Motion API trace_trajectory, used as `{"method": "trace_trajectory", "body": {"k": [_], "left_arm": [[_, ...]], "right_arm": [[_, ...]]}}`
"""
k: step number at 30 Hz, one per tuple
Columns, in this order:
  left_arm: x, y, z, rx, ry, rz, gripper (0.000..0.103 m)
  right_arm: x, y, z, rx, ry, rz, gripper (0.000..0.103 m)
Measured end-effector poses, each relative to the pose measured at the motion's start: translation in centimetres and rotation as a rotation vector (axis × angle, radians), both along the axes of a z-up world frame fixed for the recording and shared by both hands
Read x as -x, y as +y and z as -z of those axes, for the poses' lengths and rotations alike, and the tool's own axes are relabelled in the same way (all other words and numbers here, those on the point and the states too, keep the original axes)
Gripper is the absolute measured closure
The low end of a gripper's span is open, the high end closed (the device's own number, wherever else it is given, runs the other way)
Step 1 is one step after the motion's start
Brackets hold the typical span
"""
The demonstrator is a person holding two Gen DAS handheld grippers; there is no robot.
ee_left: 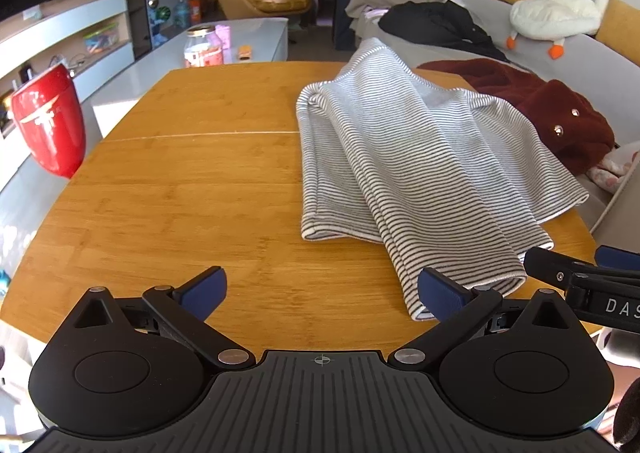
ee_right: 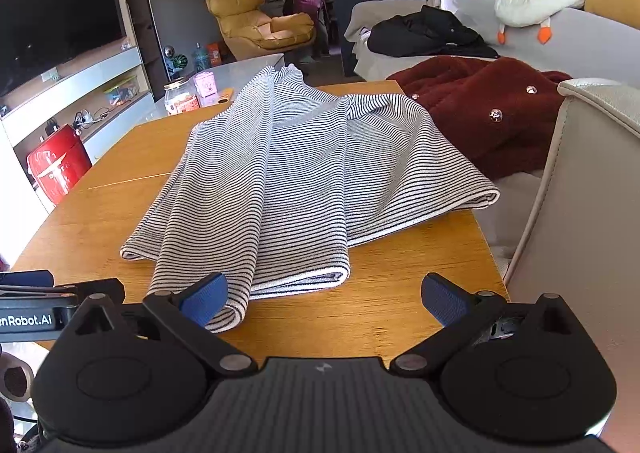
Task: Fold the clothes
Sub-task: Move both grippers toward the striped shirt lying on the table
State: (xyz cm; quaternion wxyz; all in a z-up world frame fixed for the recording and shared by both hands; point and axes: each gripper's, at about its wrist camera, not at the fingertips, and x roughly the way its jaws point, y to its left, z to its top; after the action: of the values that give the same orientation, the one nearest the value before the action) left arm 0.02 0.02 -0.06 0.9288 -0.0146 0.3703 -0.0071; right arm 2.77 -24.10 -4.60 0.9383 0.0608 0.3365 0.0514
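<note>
1. Both hand-held grippers, left point(ee_left: 322, 295) and right point(ee_right: 324, 295), stand wide and empty.
2. Striped garment point(ee_right: 288, 181) lies rumpled on the bench point(ee_left: 192, 189) just ahead.
3. Soft, light, limp; probably best pinched at its near hem.

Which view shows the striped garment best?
The right wrist view: the striped garment lies centred on the wooden table, nearly all its edges visible. The left wrist view shows the same garment off to the right, its near corner behind a blue pad.
</note>
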Motion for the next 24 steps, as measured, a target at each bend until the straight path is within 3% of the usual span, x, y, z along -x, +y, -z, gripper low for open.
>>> {"method": "trace_trajectory", "body": {"k": [24], "left_arm": [[-1.0, 0.1, 0.8, 0.012, 0.065, 0.015, 0.000]], "right_arm": [[-1.4, 0.3, 0.6, 0.036, 0.032, -0.019, 0.000]]}}
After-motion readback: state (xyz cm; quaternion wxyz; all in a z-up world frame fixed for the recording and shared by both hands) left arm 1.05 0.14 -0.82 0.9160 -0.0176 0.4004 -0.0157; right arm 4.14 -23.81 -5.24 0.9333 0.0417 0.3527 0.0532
